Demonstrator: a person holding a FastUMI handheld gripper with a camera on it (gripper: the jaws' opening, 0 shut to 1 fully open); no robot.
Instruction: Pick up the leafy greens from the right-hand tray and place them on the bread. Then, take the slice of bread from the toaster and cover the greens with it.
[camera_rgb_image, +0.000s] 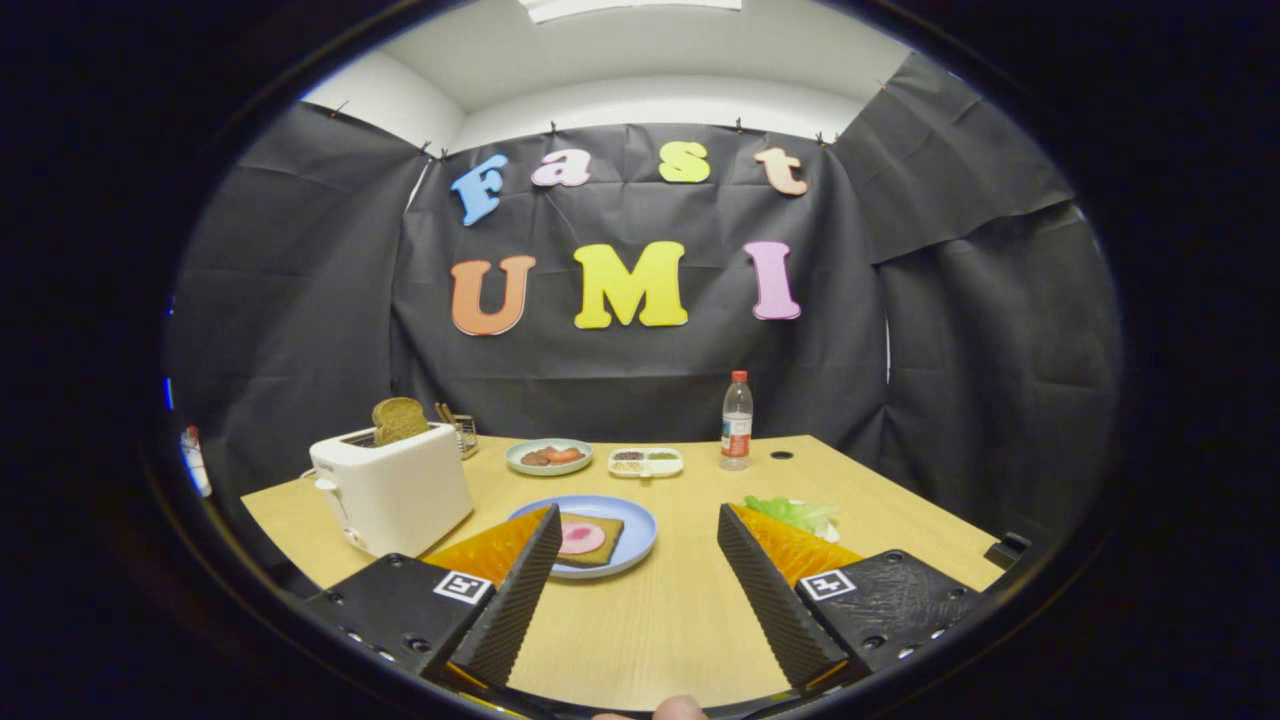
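Wooden desk (680, 600) lies bare between the spread claw (640, 550) fingers. Leafy greens (795, 512) sit near its right edge, bread (588, 540) on the blue plate (640, 525) mid-desk, toaster (392, 495) slice (400, 418) left, bottle (737, 420) at the far edge.

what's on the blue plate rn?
On the blue plate: one bread slice with a pink round slice on top. Left finger hides the plate's left edge. Gripper open, empty.

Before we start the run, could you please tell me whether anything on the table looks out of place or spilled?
Nothing stands out: the brown bread slice sits upright in the white toaster, and the open black gripper holds nothing.
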